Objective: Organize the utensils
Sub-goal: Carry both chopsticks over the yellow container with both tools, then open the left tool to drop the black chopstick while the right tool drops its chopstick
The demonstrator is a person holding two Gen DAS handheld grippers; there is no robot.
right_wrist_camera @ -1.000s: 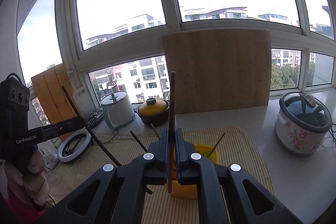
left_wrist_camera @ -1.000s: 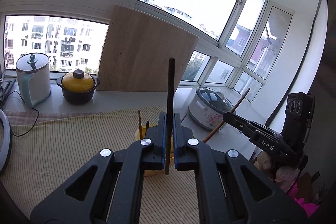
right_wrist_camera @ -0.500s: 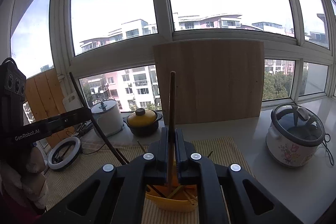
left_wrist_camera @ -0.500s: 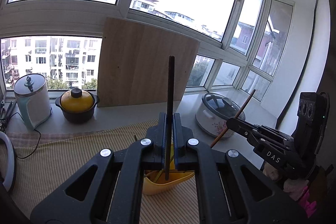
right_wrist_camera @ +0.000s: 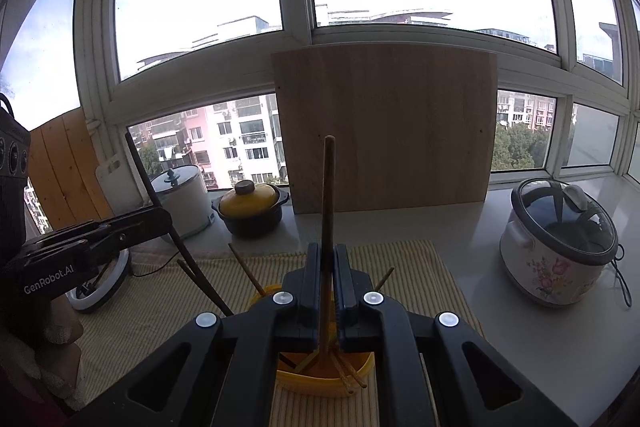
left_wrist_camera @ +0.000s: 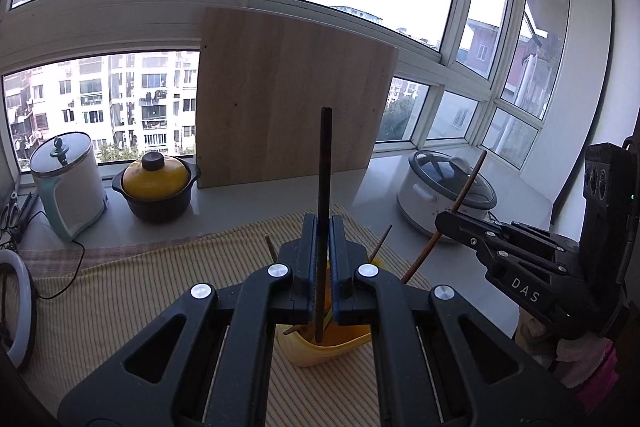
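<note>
My left gripper [left_wrist_camera: 323,259] is shut on a black chopstick [left_wrist_camera: 325,163] held upright, its lower tip inside the yellow utensil cup [left_wrist_camera: 320,349] on the striped mat. My right gripper [right_wrist_camera: 328,283] is shut on a brown wooden chopstick [right_wrist_camera: 329,187], upright, its lower end inside the same yellow cup [right_wrist_camera: 320,379]. Several other chopsticks lean in the cup. The right gripper also shows in the left wrist view [left_wrist_camera: 452,223] at the right with its brown chopstick; the left gripper shows in the right wrist view [right_wrist_camera: 160,217] at the left with the black one.
A striped yellow mat [left_wrist_camera: 140,291] covers the counter. At the back stand a white kettle [left_wrist_camera: 70,183], a yellow-lidded black pot [left_wrist_camera: 156,187], a wooden board [left_wrist_camera: 288,99] against the window and a flowered rice cooker [right_wrist_camera: 556,247]. A ring light [right_wrist_camera: 100,283] lies at left.
Both grippers have moved down and closer over the yellow cup, bringing their chopsticks' lower ends into it. Both stay shut on their chopsticks.
</note>
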